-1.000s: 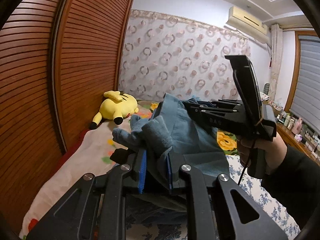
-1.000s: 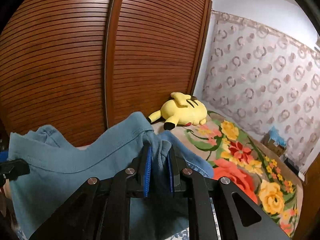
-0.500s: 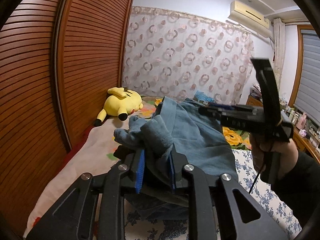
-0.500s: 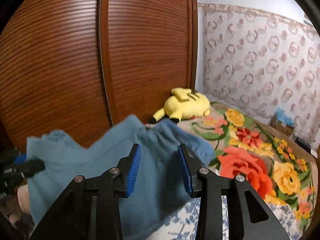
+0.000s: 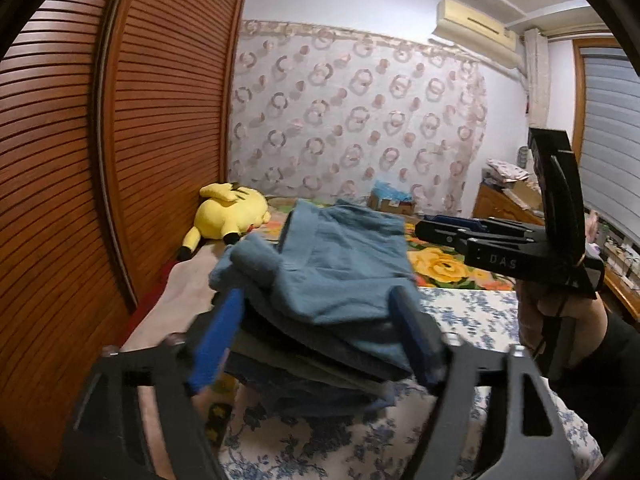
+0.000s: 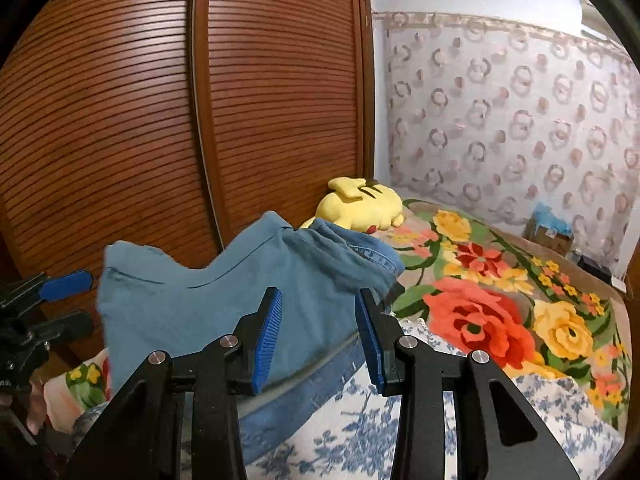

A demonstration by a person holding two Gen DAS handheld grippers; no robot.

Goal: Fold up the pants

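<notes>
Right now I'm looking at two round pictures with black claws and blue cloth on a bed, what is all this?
A person holds a hand-held gripper in each hand, each with a wide-angle camera looking along its fingers. One picture is from the left gripper, the other from the right gripper. The folded blue pants lie on a stack of clothes on the flowered bed, near a yellow plush toy. Both grippers are open: their jaws have just been opening, the cloth lies loose between them, and nothing is gripped. In the left picture you also see the right gripper in the person's hand.
</notes>
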